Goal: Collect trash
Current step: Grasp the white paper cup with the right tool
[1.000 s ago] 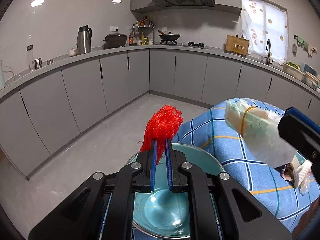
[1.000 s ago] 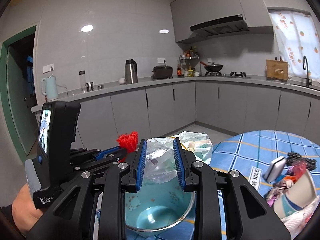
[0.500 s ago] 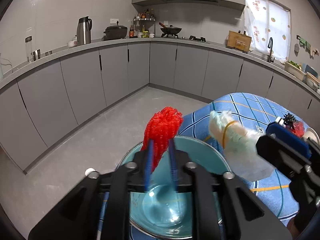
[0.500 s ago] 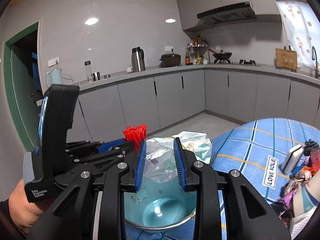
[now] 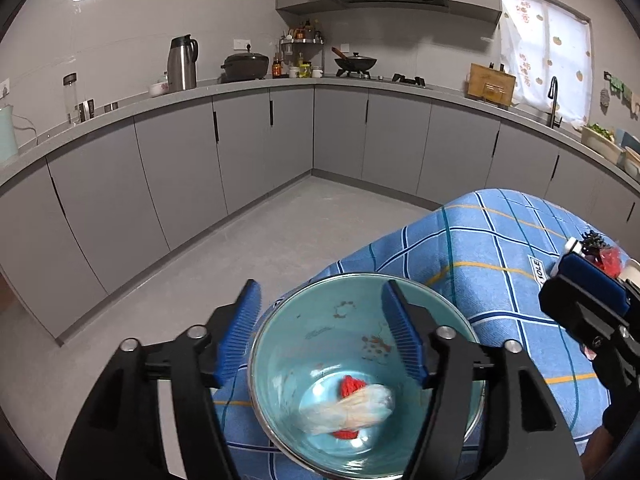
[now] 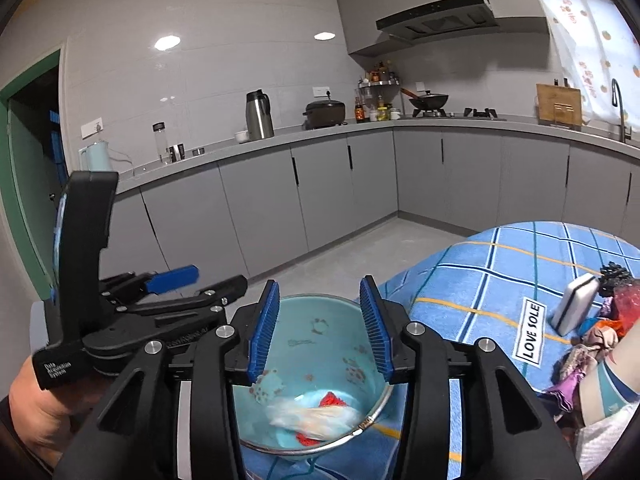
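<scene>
A teal bowl (image 5: 344,296) (image 6: 320,308) with a metal rim stands at the near edge of the blue checked tablecloth. At its bottom lie a red mesh scrap (image 5: 350,386) (image 6: 330,398) and a crumpled clear plastic bag (image 5: 352,410) (image 6: 312,416), the bag across the mesh. My left gripper (image 5: 320,332) hovers over the bowl, its jaws opening, with nothing between them. Over the same bowl, my right gripper (image 6: 318,326) has its jaws opening too, and they are empty. The right gripper (image 5: 588,292) shows at the right edge of the left wrist view; the left gripper (image 6: 176,280) shows left in the right wrist view.
More trash (image 6: 600,336) is heaped at the cloth's right side, beside a white sponge-like block (image 6: 574,304) and a "LOVE SOLE" label (image 6: 530,334). Grey kitchen cabinets (image 5: 248,148) ring a bare grey floor (image 5: 224,280). A person's hand (image 6: 36,404) holds the left gripper.
Both grippers opened and let go: the red mesh left the left jaws and the plastic bag left the right jaws, and both now lie in the bowl.
</scene>
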`<state>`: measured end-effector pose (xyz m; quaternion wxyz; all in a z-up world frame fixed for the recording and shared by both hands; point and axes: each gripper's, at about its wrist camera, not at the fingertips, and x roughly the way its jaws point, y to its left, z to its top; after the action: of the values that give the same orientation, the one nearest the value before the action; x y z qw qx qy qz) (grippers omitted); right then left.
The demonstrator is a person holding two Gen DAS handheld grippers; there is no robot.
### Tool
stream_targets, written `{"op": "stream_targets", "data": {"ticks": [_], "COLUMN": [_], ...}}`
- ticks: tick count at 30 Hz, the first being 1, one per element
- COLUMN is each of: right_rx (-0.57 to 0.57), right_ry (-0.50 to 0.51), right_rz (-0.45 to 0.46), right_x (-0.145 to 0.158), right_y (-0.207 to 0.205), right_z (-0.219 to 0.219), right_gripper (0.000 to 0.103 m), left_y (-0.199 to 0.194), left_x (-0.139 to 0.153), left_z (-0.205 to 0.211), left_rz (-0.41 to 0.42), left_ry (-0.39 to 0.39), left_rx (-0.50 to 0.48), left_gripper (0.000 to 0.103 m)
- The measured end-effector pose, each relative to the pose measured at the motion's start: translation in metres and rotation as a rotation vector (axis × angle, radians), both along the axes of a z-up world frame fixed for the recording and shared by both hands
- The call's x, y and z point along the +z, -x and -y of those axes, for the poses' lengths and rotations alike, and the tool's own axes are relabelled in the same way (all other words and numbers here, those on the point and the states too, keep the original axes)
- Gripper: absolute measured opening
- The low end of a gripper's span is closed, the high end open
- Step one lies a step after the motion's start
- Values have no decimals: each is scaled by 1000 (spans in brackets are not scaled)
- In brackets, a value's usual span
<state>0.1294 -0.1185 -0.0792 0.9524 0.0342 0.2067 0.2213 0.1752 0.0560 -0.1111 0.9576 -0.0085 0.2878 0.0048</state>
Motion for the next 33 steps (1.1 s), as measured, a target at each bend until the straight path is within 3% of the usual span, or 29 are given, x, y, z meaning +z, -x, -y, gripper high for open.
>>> {"op": "stream_targets", "data": {"ticks": [7, 14, 24, 29, 33], "right_rx": [-44, -109, -377, -498, -520], "right_ry": [16, 28, 99, 120, 123], "right_rz": [9, 30, 61, -2, -40], "right_x": [5, 9, 15, 3, -7], "right_y": [16, 32, 50, 44, 41], "right_z": [13, 37, 119, 161, 178], "right_gripper": [50, 51, 51, 51, 50], "left_y": [7, 16, 23, 21, 18], "left_x": [1, -4, -6, -5, -7], "left_z": [11, 40, 108, 139, 161], "left_rz": [11, 8, 35, 65, 55], "left_ry": [-8, -29, -59, -76, -75], "left_rx": [-17, -67, -181, -211, -252], "left_gripper": [79, 84, 91, 97, 97]}}
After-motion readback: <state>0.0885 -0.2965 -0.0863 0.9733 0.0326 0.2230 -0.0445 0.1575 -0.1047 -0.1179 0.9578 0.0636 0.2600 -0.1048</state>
